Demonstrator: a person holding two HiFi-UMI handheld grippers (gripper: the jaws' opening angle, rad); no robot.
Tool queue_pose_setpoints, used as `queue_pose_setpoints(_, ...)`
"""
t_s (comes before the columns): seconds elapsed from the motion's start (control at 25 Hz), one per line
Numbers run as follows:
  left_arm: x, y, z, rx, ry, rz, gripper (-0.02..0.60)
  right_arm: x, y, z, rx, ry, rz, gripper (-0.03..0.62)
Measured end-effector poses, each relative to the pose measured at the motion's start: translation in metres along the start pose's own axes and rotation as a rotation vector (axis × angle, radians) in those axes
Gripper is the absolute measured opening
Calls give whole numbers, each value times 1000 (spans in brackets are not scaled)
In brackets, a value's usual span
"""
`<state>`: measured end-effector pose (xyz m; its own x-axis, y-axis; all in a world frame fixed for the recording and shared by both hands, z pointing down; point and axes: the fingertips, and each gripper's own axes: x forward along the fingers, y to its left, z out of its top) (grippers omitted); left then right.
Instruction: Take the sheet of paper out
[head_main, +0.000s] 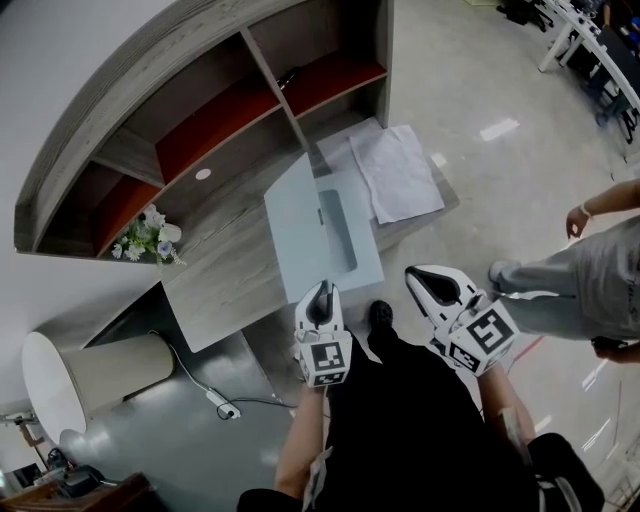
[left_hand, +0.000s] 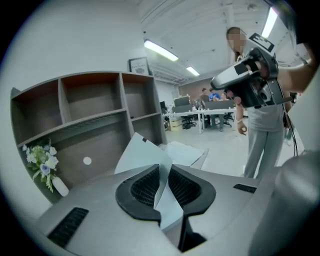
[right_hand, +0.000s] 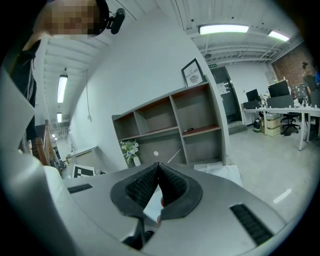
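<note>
A pale blue-grey sheet of paper (head_main: 305, 225) is lifted and tilted over the grey wooden desk (head_main: 225, 270). Its near edge runs between the pads of my left gripper (head_main: 322, 293), which is shut on it. In the left gripper view the sheet (left_hand: 142, 155) rises from between the black ribbed pads (left_hand: 145, 186) and curls toward the shelves. My right gripper (head_main: 422, 277) hovers to the right of the sheet, off the desk's near corner, its jaws shut with nothing between them. The left gripper view shows the right gripper (left_hand: 245, 82) held up in the air.
A shelf unit (head_main: 200, 110) with red-lined compartments backs the desk. A small vase of flowers (head_main: 145, 238) stands at the desk's left end. Crumpled white sheets (head_main: 400, 170) lie at its right end. A person (head_main: 590, 270) stands at the right. A white cylinder (head_main: 90, 375) and a cable (head_main: 225, 408) are on the floor.
</note>
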<state>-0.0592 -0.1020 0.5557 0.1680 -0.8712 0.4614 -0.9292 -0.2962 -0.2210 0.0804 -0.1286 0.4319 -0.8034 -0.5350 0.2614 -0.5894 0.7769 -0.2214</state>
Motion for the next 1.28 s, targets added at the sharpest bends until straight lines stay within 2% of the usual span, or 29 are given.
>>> queue_pose_setpoints(0.2, -19, 27, 2, -140, -40, 35, 52, 19, 14, -1, -6, 13, 34, 12)
queue_pose_setpoints(0.56, -47, 71, -5, -243, -64, 53, 37, 69, 45, -3, -26, 38, 88, 12)
queue_pose_setpoints(0.72, -56, 87, -9, -311, -81, 34, 32, 98, 56, -8, -36, 70, 93, 12)
queue_pose_setpoints(1.0, -70, 109, -21, -397, -101, -33, 27, 150, 70, -34, -54, 155, 50, 14)
queue_pose_setpoints(1.28, -76, 133, -28, -414, -105, -82, 23, 203, 81, -56, -45, 225, 51, 14)
